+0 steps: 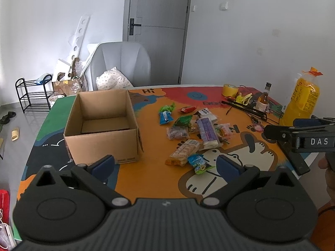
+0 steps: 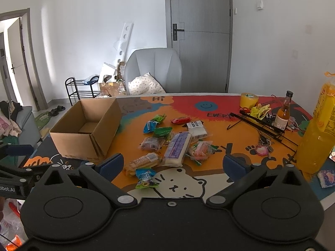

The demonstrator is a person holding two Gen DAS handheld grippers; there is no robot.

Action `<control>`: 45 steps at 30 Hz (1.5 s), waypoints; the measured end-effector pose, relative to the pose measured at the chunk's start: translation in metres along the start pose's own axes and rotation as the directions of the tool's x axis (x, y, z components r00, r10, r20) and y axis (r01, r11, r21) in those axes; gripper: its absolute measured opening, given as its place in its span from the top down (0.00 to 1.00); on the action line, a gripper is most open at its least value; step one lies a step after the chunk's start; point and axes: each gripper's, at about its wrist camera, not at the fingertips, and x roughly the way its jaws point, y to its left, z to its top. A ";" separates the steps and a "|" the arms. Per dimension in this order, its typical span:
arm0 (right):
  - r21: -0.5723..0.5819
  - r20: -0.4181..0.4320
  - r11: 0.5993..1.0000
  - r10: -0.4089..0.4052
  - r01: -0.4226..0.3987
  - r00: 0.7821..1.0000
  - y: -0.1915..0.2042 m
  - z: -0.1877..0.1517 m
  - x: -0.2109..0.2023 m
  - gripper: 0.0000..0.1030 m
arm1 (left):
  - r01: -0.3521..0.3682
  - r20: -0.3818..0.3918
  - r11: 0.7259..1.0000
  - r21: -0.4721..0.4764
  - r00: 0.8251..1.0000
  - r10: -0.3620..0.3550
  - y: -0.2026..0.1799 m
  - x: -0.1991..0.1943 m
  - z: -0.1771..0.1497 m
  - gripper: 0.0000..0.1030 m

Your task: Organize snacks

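Note:
An open cardboard box (image 1: 100,129) (image 2: 88,133) stands empty on the left of the colourful table mat. Right of it lies a heap of several snack packets (image 1: 194,133) (image 2: 173,142): a long purple-and-white pack (image 1: 206,132) (image 2: 178,146), a cracker pack (image 1: 184,151) (image 2: 144,162), a blue-green pouch (image 1: 199,163) (image 2: 145,177) and a red packet (image 1: 187,109) (image 2: 180,120). My left gripper (image 1: 165,164) is open above the near mat, between box and heap. My right gripper (image 2: 178,164) is open just short of the heap, holding nothing; it also shows as the right gripper (image 1: 297,133) at the edge of the left wrist view.
At the table's right stand a big orange drink bottle (image 1: 301,100) (image 2: 316,133), a small glass bottle (image 1: 264,100) (image 2: 282,113), a yellow tape roll (image 1: 229,90) (image 2: 248,100) and a black wire rack (image 2: 261,125). A grey chair (image 1: 121,64) with a pillow sits behind the table.

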 end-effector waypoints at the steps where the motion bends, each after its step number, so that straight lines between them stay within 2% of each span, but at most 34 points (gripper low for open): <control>1: -0.001 0.000 1.000 0.000 0.000 1.000 0.000 0.000 0.000 0.00 | 0.000 0.000 1.000 0.001 1.000 0.000 0.000 0.000 0.000 0.00; 14: -0.007 -0.009 1.000 0.016 -0.016 1.000 0.000 -0.002 0.010 0.00 | 0.014 0.017 1.000 -0.003 1.000 -0.014 -0.003 0.008 -0.001 0.00; 20: -0.002 -0.017 1.000 0.018 -0.018 1.000 -0.002 -0.008 0.031 0.00 | 0.015 0.013 1.000 -0.021 1.000 -0.015 -0.002 0.030 -0.003 0.00; 25: 0.024 -0.015 0.998 0.063 -0.063 0.998 -0.012 -0.013 0.048 0.00 | 0.016 0.020 0.999 -0.041 1.000 -0.015 0.002 0.048 -0.006 0.00; 35: 0.077 -0.027 0.994 0.085 -0.083 0.996 -0.028 -0.019 0.084 0.00 | 0.057 0.026 0.993 -0.106 0.998 -0.055 0.010 0.085 -0.013 0.03; 41: 0.107 -0.054 0.991 0.082 -0.076 0.995 -0.041 -0.027 0.105 0.00 | 0.069 0.011 0.989 -0.131 0.998 -0.068 0.004 0.107 -0.012 0.09; 45: 0.116 -0.063 0.991 0.069 -0.062 0.996 -0.050 -0.032 0.116 0.03 | 0.089 -0.008 0.987 -0.131 0.996 -0.090 -0.005 0.121 -0.014 0.18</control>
